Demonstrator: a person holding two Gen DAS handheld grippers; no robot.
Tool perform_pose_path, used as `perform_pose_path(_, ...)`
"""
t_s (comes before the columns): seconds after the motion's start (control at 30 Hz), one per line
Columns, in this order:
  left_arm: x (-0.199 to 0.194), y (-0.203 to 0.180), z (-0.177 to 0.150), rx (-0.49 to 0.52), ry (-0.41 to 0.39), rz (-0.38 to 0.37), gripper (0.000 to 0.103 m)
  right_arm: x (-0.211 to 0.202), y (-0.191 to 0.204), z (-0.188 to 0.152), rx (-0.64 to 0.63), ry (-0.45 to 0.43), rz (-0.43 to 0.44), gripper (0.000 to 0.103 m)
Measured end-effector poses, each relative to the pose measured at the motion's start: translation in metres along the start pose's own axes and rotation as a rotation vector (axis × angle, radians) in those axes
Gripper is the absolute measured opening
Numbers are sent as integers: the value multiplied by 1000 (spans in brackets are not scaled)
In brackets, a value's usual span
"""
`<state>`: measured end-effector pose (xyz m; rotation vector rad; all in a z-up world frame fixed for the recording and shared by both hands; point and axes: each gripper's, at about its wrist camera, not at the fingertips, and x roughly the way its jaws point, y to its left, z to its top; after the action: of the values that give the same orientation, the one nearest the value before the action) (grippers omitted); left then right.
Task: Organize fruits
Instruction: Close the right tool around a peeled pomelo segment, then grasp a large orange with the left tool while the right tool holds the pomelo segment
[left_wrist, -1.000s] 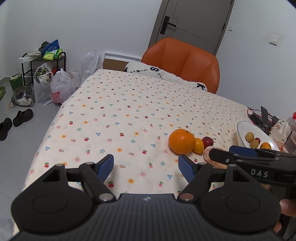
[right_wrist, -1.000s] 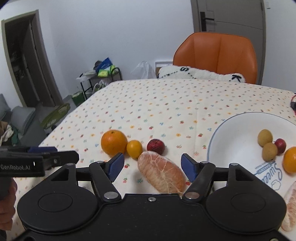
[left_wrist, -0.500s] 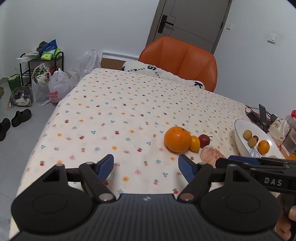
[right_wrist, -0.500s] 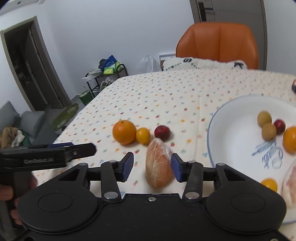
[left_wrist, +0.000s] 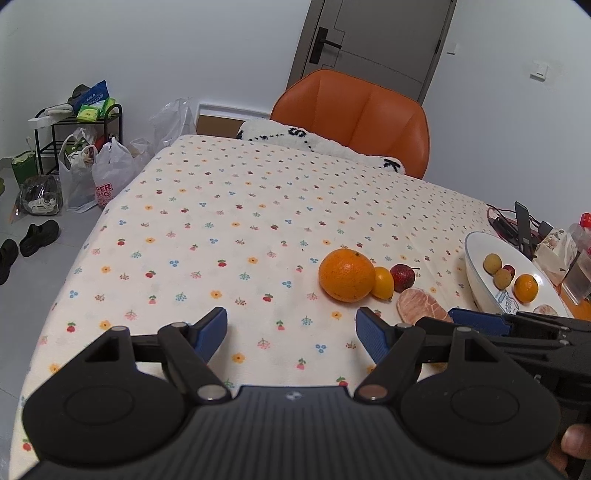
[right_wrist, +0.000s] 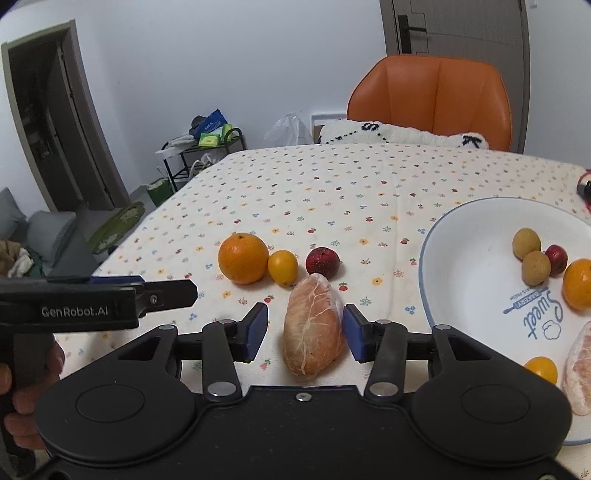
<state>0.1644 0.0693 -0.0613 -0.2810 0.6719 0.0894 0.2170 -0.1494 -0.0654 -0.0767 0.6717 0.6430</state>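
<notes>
A peeled pomelo segment (right_wrist: 314, 332) lies on the flowered tablecloth between the fingers of my right gripper (right_wrist: 304, 332). The right pad touches it, while a strip of cloth shows beside the left pad, so the jaws are open. Behind it sit a big orange (right_wrist: 243, 258), a small yellow-orange fruit (right_wrist: 282, 267) and a dark red fruit (right_wrist: 322, 262). The white plate (right_wrist: 469, 266) at the right holds several small fruits and another segment. My left gripper (left_wrist: 291, 332) hovers open over bare cloth, left of the orange (left_wrist: 346, 275).
An orange chair (left_wrist: 354, 118) with a white cushion stands at the table's far edge. Cables and packets (left_wrist: 524, 229) lie behind the plate (left_wrist: 476, 291). Bags, a rack and shoes are on the floor at the left.
My right gripper moved forward around the pomelo segment and its jaws narrowed from wide to close beside it. The left gripper drew back slightly and stayed open.
</notes>
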Motion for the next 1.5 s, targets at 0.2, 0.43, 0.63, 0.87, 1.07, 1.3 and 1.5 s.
perform_pose_path(0.2, 5, -2, 0, 7, 9, 10, 75, 0, -7, -2, 14, -10, -12, 32)
perform_pose_path(0.43, 7, -8, 0, 20, 9, 16, 75, -8, -13, -3, 52, -46, 24, 29)
perform_pose_path(0.63, 10, -17, 3, 30, -2, 7, 74, -21, -22, 2, 82, -87, 38, 29)
perform_pose_path(0.87, 17, -30, 8, 48, -20, -13, 72, -29, -30, 8, 103, -114, 36, 29)
perform_pose_path(1.07, 28, -38, 12, 54, -23, -19, 69, -30, -34, 9, 110, -119, 36, 29)
perform_pose_path(1.3, 38, -41, 12, 50, -12, -19, 48, -29, -36, 8, 119, -120, 41, 29)
perform_pose_path(1.5, 36, -43, 9, 53, -23, -10, 38, -31, -37, 7, 122, -122, 43, 29)
